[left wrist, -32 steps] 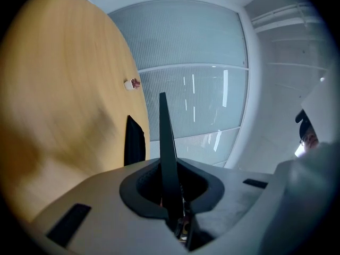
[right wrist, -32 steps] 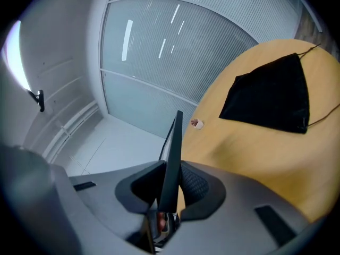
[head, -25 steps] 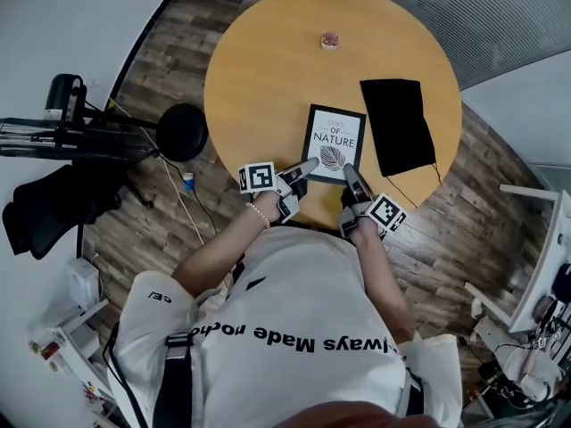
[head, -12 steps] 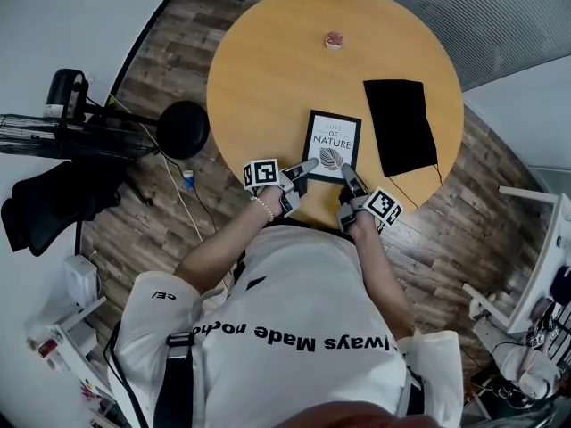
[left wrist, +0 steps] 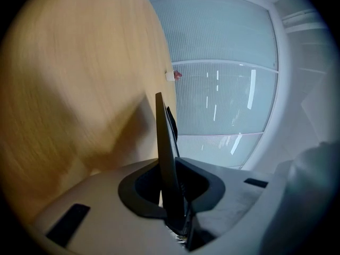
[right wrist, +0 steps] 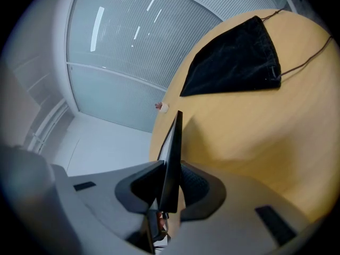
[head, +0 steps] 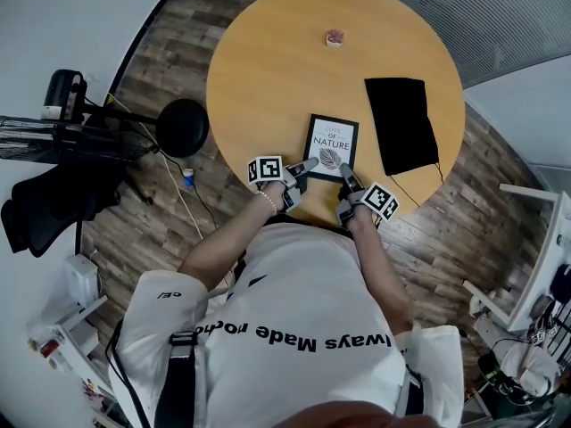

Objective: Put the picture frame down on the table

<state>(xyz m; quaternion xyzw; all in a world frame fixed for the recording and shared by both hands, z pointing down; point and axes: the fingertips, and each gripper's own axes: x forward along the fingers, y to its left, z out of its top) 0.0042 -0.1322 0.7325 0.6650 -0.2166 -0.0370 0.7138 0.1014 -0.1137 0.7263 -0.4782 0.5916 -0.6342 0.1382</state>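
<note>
Person (head: 294, 328) in a white printed shirt, seen from above, at the 6 o'clock edge of a round wooden counter (head: 268, 69). Each hand holds a two-finger gripper, and together they carry a black picture frame (head: 332, 147) with a white print of a leaf and the word NATURE.

The frame lies over the counter's 6 o'clock portion, close to the person, face up and nearly flat. From this view it is not clear whether it touches the wood.

The left gripper (head: 310, 163) meets the frame at its 7 o'clock corner. The right gripper (head: 346, 171) meets it at its 5 o'clock corner.

In the left gripper view, the two fingers (left wrist: 101, 195) are clamped on the frame's thin dark edge, which stands between them. The frame casts a soft shadow on the counter beside it. In the right gripper view, that gripper's fingers (right wrist: 234, 201) are likewise closed on the frame's edge.

A black drawstring pouch (head: 401, 125) lies flat on the counter at 3 o'clock from the frame, apart from it. A small pink object (head: 334, 37) sits near the counter's 12 o'clock edge, well apart from the frame. Wood-plank floor (head: 169, 52) surrounds the counter.
</note>
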